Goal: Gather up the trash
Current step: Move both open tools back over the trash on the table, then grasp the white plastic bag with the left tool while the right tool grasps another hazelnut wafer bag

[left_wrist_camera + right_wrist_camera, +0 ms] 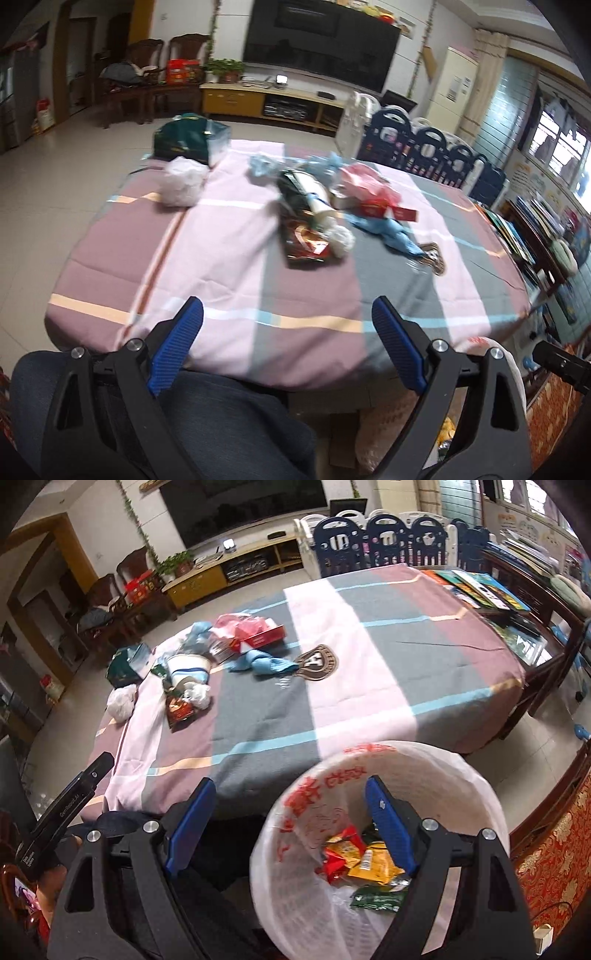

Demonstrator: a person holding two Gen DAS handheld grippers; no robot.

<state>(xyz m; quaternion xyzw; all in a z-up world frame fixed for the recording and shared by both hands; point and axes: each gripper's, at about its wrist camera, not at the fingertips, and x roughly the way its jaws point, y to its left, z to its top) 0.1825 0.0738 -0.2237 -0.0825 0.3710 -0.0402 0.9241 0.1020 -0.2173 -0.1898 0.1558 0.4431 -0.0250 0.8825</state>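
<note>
Trash lies in a heap on the far half of the striped tablecloth (236, 295): a white plastic bag (181, 181), a red and dark snack wrapper (304, 240), a white roll (321, 206), a pink bag (365, 182), a red box (391, 213) and a blue rag (395, 236). My left gripper (288, 310) hangs open and empty over the table's near edge. The right gripper (291, 786) is open and empty too, its right finger over a white-lined bin (480, 786) that holds yellow, red and green wrappers (354, 856).
A dark green bag (188, 138) sits at the table's far left corner, and a brown emblem packet (317, 662) lies mid-table. A person's jeans-clad leg (221, 424) is under the left gripper. Books (484, 587) and a navy playpen fence (384, 542) lie beyond the table.
</note>
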